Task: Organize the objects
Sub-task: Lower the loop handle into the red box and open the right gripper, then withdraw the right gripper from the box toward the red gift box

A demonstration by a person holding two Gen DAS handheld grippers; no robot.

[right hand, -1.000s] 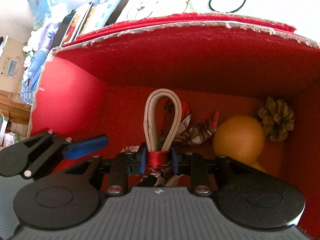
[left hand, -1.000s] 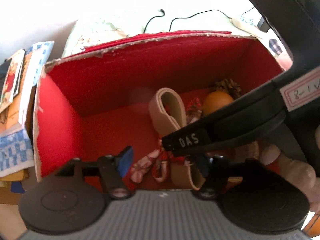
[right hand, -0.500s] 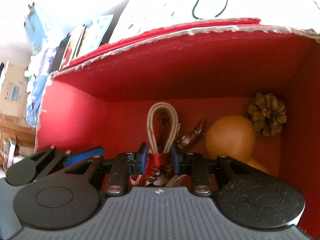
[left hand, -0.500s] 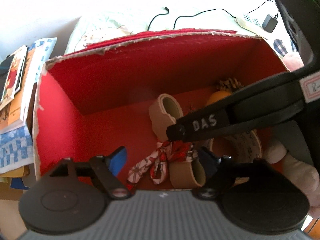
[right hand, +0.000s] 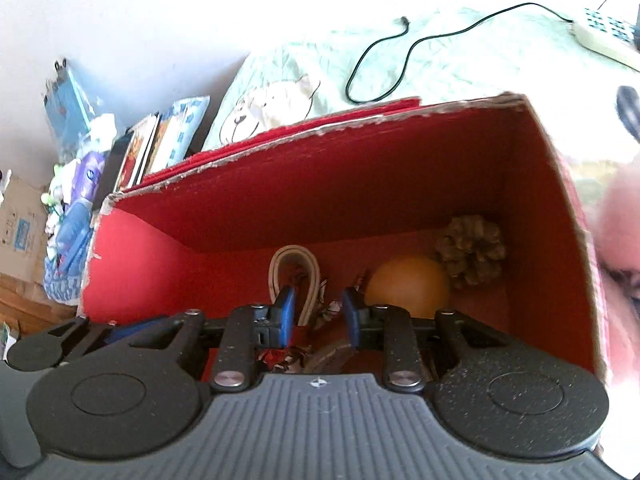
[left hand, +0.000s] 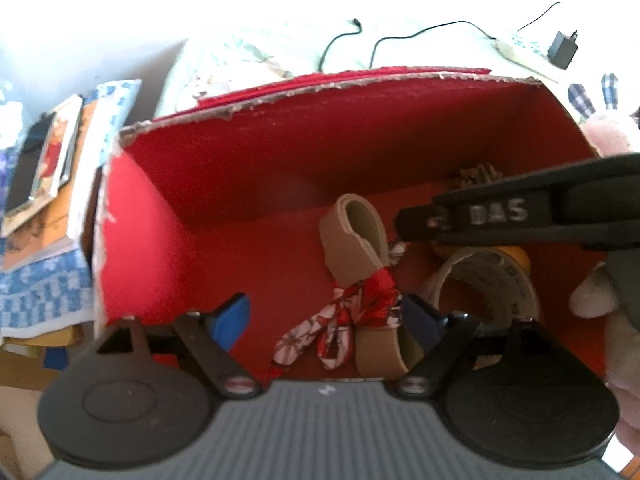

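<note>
Through my left wrist camera, my left gripper (left hand: 324,320) is opening, nothing pinched, above the red box (left hand: 132,216); inside lie one beige strap (left hand: 356,232) with its floral ribbon (left hand: 360,300) and one tape roll (left hand: 488,276). Through my right wrist camera, my right gripper (right hand: 318,310) stands apart, empty; one orange ball (right hand: 408,288) and one pine cone (right hand: 472,252) are stowed. The packing looks mostly done.

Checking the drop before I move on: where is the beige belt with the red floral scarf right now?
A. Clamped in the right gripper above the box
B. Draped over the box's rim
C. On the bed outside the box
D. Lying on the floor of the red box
D: the beige belt and its red floral scarf lie on the red box floor beside the tape roll, with no pads pressing on them.
</note>
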